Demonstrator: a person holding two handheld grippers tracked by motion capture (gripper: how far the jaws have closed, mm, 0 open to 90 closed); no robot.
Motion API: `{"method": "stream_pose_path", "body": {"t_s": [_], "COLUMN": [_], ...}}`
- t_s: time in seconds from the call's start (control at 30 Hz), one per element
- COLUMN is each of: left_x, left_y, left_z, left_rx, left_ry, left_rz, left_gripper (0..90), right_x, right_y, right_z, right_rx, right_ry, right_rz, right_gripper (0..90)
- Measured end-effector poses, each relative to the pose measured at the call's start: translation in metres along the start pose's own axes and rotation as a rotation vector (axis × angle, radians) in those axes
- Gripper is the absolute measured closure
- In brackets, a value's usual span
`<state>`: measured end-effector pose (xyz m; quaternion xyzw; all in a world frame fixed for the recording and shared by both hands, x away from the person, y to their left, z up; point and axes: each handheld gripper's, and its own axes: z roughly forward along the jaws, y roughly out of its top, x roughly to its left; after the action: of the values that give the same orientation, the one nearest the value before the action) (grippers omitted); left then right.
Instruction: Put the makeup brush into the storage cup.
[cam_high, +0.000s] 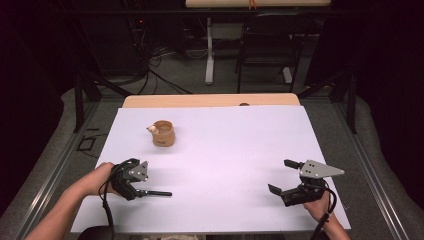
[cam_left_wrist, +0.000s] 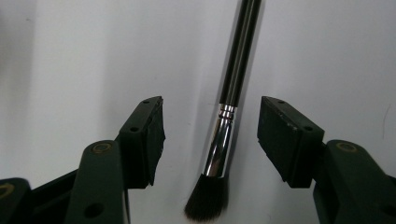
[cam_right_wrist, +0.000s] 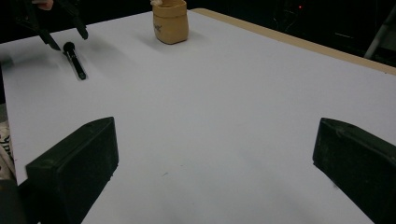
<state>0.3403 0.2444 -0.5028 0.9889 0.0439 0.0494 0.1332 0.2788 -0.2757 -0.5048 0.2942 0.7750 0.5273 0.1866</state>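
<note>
A makeup brush (cam_high: 156, 193) with a black handle, chrome ferrule and dark bristles lies flat on the white sheet (cam_high: 225, 150) at the near left. My left gripper (cam_high: 136, 192) straddles its bristle end. In the left gripper view the brush (cam_left_wrist: 236, 70) lies between the two pads with a gap on each side, so the gripper (cam_left_wrist: 210, 135) is open. My right gripper (cam_high: 280, 176) rests at the near right, open wide with nothing between its jaws (cam_right_wrist: 215, 154). From there the brush (cam_right_wrist: 74, 59) and the left gripper (cam_right_wrist: 63, 32) show at the far left.
A small tan cup (cam_high: 163, 134) with a pale object at its rim stands at the back left of the sheet, also in the right gripper view (cam_right_wrist: 171, 21). The wooden table edge (cam_high: 210, 101) runs behind. A chair (cam_high: 267, 45) and cables lie beyond.
</note>
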Motion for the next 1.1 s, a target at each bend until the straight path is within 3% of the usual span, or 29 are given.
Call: {"method": "stream_pose_path", "body": {"t_s": [0.7,1.1], "left_x": [0.001,0.001], "left_y": [0.003,0.008], "left_z": [0.01,0.016], "left_rx": [0.163,0.196], "left_ry": [-0.053,-0.067], "left_rz": [0.057,0.08], "left_gripper": [66.5,72.2], "right_x": [0.0,0.0], "right_y": [0.0,0.0], "right_z": [0.001,0.001], "right_rx": [0.006,0.013], "right_ry": [0.005,0.005], "right_rz": [-0.001,-0.002], "right_gripper": [0.0,0.0]}}
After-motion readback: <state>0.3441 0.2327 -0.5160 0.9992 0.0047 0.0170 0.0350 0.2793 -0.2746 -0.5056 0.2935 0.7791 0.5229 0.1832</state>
